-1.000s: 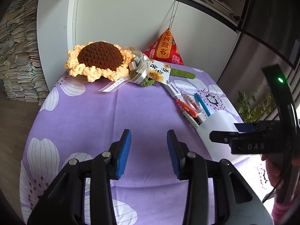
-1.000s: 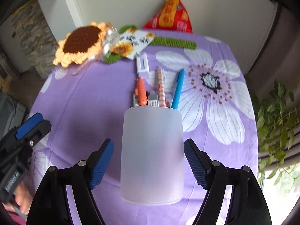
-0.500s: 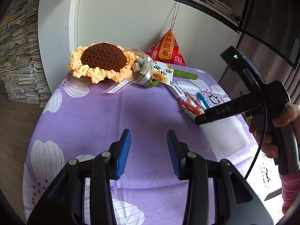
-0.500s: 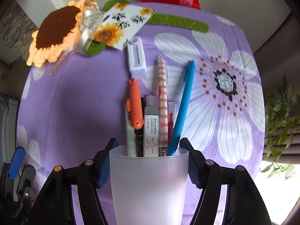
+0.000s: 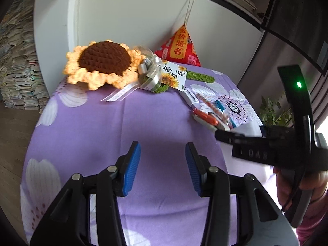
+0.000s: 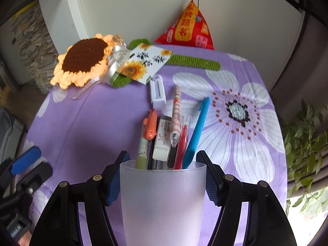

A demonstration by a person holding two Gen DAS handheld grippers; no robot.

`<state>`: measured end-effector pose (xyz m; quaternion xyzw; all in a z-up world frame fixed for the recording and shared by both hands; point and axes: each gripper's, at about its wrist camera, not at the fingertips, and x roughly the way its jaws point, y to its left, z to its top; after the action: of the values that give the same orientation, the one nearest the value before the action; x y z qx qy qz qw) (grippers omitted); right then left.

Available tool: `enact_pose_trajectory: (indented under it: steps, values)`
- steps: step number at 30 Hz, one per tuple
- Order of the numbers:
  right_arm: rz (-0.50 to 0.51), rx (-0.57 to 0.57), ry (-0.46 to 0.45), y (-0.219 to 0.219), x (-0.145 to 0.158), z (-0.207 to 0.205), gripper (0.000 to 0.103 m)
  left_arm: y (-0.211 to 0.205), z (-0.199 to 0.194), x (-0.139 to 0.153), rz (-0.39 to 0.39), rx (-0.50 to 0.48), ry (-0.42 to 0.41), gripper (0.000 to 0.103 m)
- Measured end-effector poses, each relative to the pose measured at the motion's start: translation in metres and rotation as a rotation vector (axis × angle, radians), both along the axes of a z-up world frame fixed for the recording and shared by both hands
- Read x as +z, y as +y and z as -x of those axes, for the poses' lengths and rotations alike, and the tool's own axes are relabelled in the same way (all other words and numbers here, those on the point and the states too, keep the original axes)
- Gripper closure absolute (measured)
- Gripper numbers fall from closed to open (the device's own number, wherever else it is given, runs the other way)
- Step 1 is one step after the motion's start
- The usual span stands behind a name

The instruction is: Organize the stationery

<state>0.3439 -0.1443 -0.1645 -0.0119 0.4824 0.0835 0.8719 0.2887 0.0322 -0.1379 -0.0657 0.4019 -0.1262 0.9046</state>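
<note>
With pens gathered in the frosted cup point(image 6: 163, 201) at lower centre, clamped by the right gripper point(image 6: 163, 179), only the white case point(image 6: 157, 91) remains on the tabletop point(image 6: 86, 123), while the left gripper point(image 5: 163, 168), jaws just widened, stands apart and empty.

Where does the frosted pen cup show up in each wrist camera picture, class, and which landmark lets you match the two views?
Left wrist view: the frosted pen cup sits at the right edge, mostly hidden behind the right gripper.
Right wrist view: the cup fills the bottom centre, clamped between the gripper's blue pads, pens sticking out.
Shared landmark: the crochet sunflower, upper left in both.
</note>
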Motion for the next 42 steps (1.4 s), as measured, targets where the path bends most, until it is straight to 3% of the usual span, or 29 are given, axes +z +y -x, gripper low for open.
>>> enact_pose_trajectory:
  steps: [4,9,19,22,25,35,37,42]
  values:
    - [-0.017,-0.005,0.030,-0.004,-0.005,-0.001,0.034,-0.017,-0.040,0.006,0.062,-0.045,0.091,0.060]
    - [-0.017,0.008,0.031,-0.007,-0.008,0.000,0.034,-0.051,-0.072,0.013,0.085,-0.089,0.124,0.060]
    - [-0.024,0.026,0.025,-0.013,-0.011,-0.001,0.034,-0.067,-0.109,-0.019,0.101,-0.049,0.318,0.057]
    - [-0.022,0.029,0.023,-0.013,-0.011,-0.001,0.034,-0.065,-0.119,-0.031,0.149,-0.041,0.381,0.059]
    - [-0.019,0.035,0.017,-0.013,-0.011,-0.001,0.034,-0.068,-0.126,-0.036,0.178,-0.049,0.417,0.073]
    - [0.001,0.052,0.013,-0.010,-0.011,0.000,0.034,-0.075,-0.140,-0.044,0.217,-0.029,0.516,0.073]
    - [0.004,0.055,0.013,-0.010,-0.012,-0.001,0.034,-0.076,-0.140,-0.044,0.217,-0.041,0.528,0.079]
    - [0.017,0.066,0.000,-0.007,-0.012,0.002,0.034,-0.080,-0.137,-0.046,0.235,-0.063,0.547,0.082]
